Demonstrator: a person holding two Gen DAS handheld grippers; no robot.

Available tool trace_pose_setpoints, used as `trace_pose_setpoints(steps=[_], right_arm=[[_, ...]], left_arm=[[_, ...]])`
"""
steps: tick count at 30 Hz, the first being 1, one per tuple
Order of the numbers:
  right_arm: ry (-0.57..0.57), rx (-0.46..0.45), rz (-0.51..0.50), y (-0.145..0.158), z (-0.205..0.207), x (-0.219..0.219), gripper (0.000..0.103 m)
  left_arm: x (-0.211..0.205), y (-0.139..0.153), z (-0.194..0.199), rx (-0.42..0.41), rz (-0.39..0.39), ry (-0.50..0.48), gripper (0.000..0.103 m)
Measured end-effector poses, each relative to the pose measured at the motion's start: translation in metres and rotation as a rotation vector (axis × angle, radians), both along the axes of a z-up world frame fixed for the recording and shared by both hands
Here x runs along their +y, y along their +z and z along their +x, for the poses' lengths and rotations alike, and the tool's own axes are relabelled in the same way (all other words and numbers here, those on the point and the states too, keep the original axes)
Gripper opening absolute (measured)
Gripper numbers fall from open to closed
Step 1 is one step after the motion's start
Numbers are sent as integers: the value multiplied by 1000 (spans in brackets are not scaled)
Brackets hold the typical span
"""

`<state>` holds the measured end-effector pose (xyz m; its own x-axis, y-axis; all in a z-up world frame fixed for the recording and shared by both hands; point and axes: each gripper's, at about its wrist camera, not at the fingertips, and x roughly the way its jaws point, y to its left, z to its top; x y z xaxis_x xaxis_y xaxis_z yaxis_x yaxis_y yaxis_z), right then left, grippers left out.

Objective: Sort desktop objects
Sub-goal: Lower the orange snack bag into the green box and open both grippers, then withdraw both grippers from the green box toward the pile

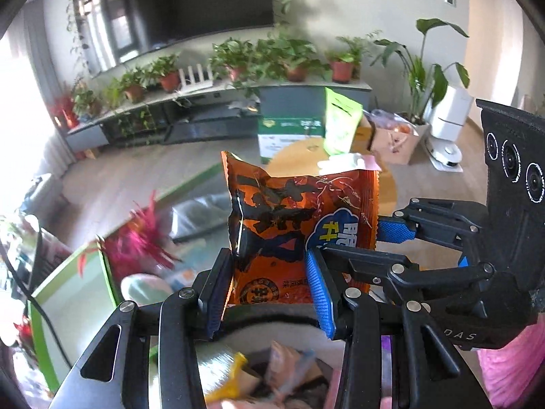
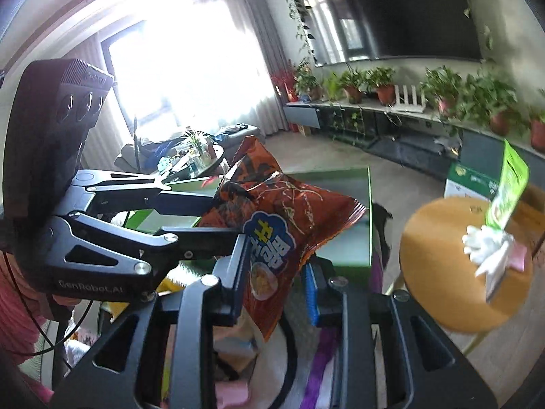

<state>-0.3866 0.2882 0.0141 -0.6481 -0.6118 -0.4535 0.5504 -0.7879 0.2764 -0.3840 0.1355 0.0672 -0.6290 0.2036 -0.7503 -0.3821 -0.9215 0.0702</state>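
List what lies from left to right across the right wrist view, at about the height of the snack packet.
Left gripper → orange snack packet → green box → round wooden table → white tissue pack, with the green pouch standing just above it.

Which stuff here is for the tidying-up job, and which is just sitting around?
For the job:
- orange snack bag, pinched by both the left gripper and the right gripper
- green packet on the round wooden table
- tissue pack on that table

Just sitting around:
- potted plants
- television
- cardboard box
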Motion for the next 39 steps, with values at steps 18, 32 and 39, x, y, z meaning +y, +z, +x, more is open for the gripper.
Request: trace_pose_setpoints(steps=[18, 32, 39], right_arm=[[80, -27, 16, -25, -98, -12, 30], [-115, -87, 73, -42, -108, -3, 43], [-113, -45, 52, -17, -89, -5, 48]], left_arm=[[-31, -63, -80, -242, 112, 132, 43], [-26, -53, -76, -202, 71, 133, 51], [-24, -32, -63, -158, 82, 124, 51]])
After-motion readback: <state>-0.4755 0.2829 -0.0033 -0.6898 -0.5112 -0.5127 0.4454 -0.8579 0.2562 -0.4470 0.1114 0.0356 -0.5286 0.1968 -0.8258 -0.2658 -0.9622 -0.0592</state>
